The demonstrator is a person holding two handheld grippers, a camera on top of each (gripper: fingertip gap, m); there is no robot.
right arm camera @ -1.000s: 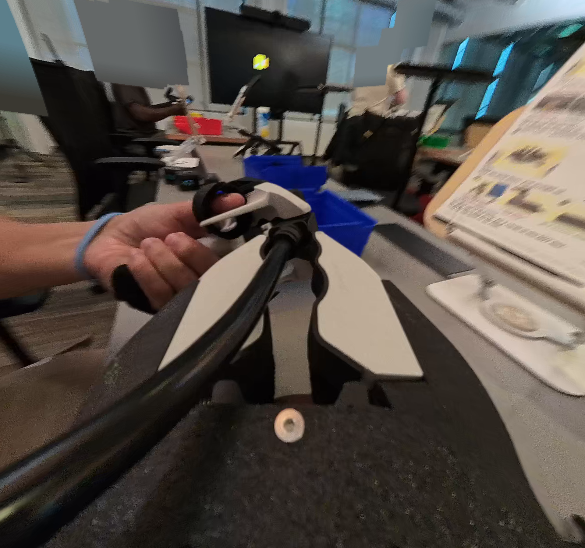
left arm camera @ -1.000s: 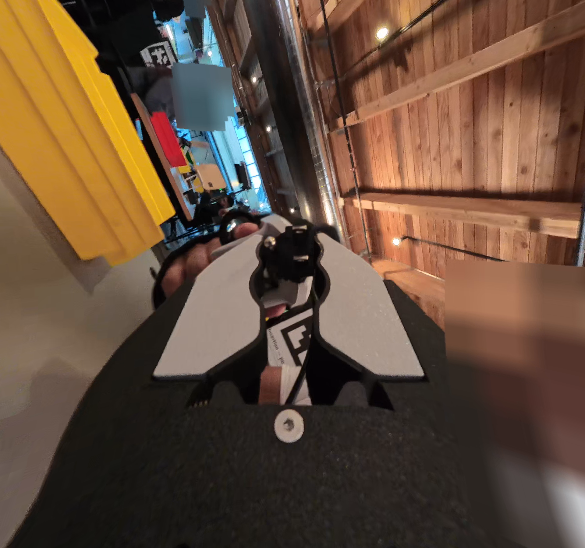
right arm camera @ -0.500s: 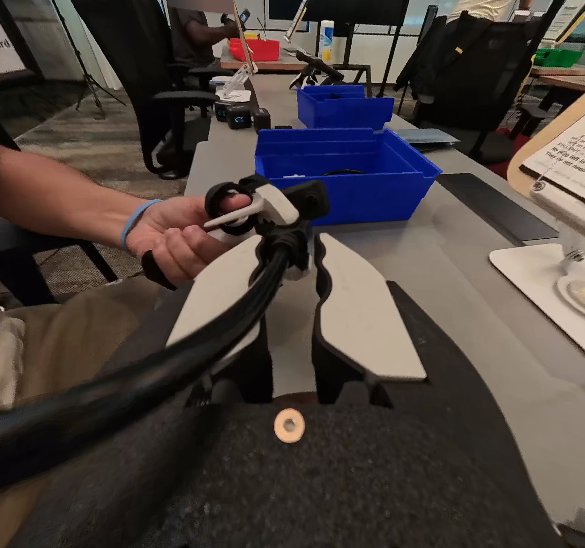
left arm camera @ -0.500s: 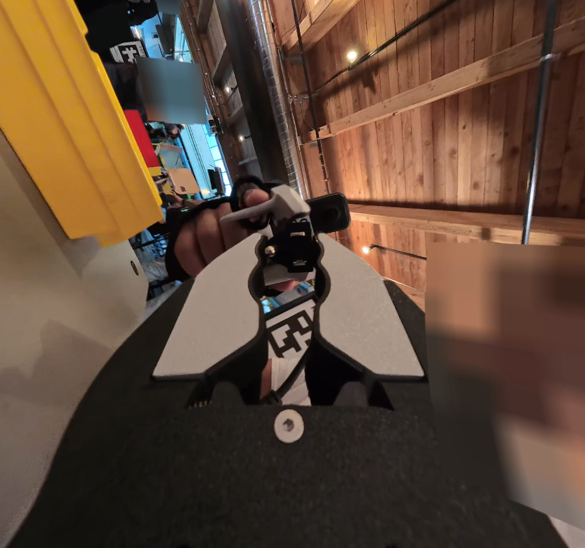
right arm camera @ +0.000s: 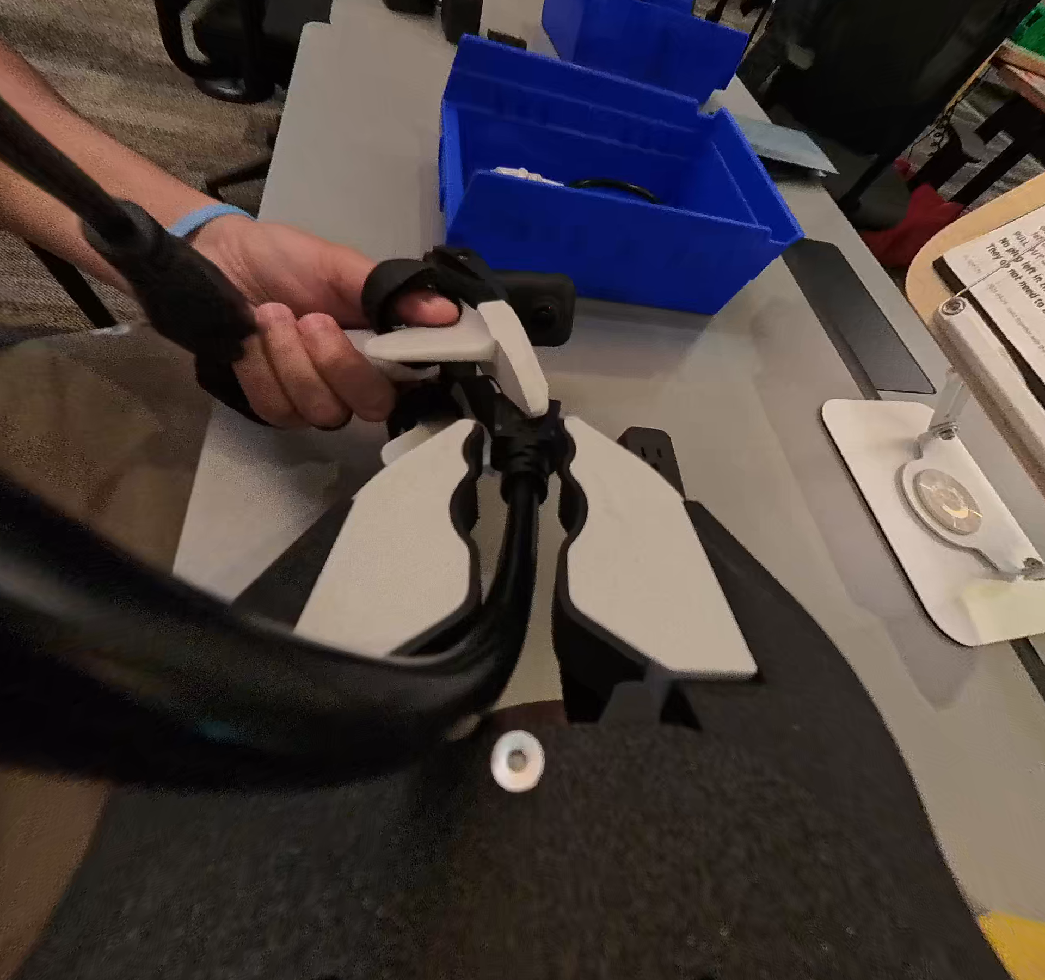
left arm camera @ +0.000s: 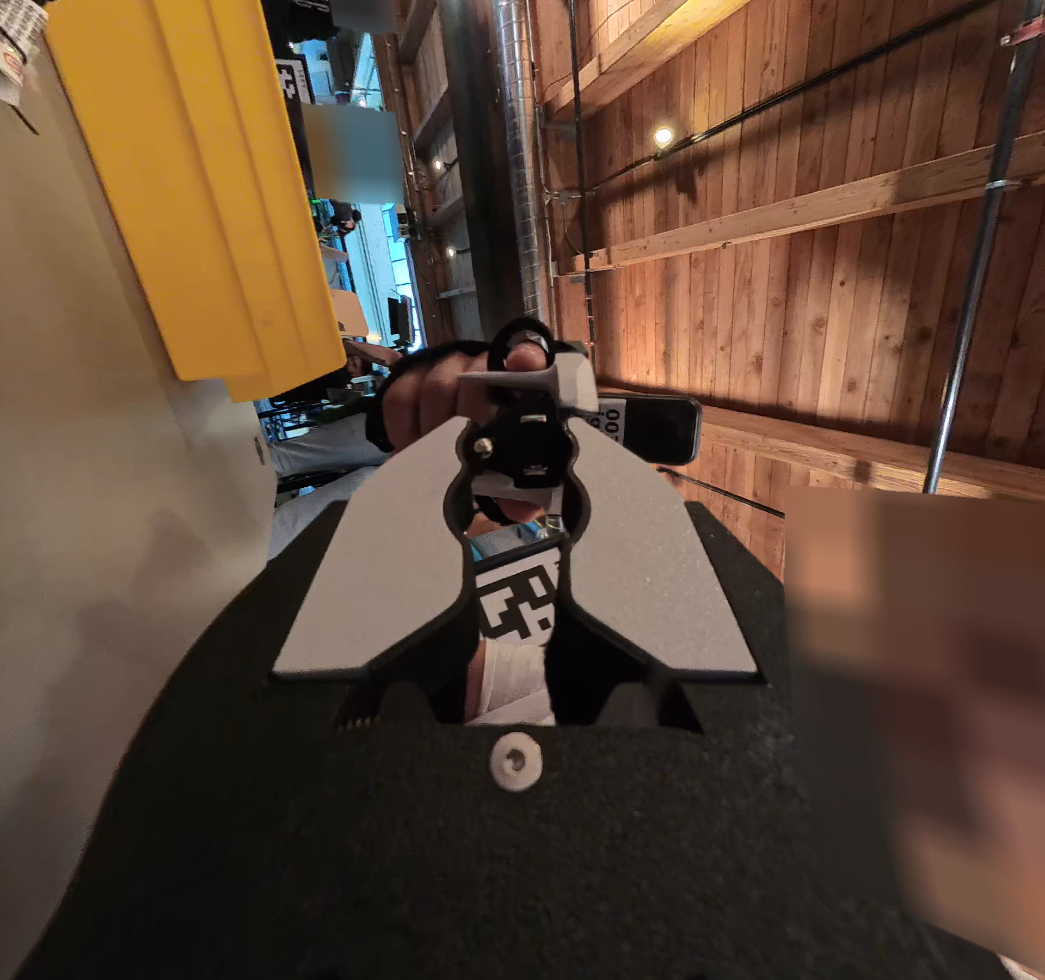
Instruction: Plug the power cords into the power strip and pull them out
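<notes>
Gripping one black three-prong plug (left arm camera: 523,446) together, both the left gripper (left arm camera: 517,452) and right gripper (right arm camera: 523,444) risk twisting it; the black power strip (right arm camera: 653,452) lies at two o'clock.

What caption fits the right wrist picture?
Both grippers clamp a black plug above the grey table.

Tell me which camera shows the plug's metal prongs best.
The left wrist view: the plug faces that camera, so its prongs show. The right wrist view shows only the plug's back and its cord, held between the right tongs.
</notes>
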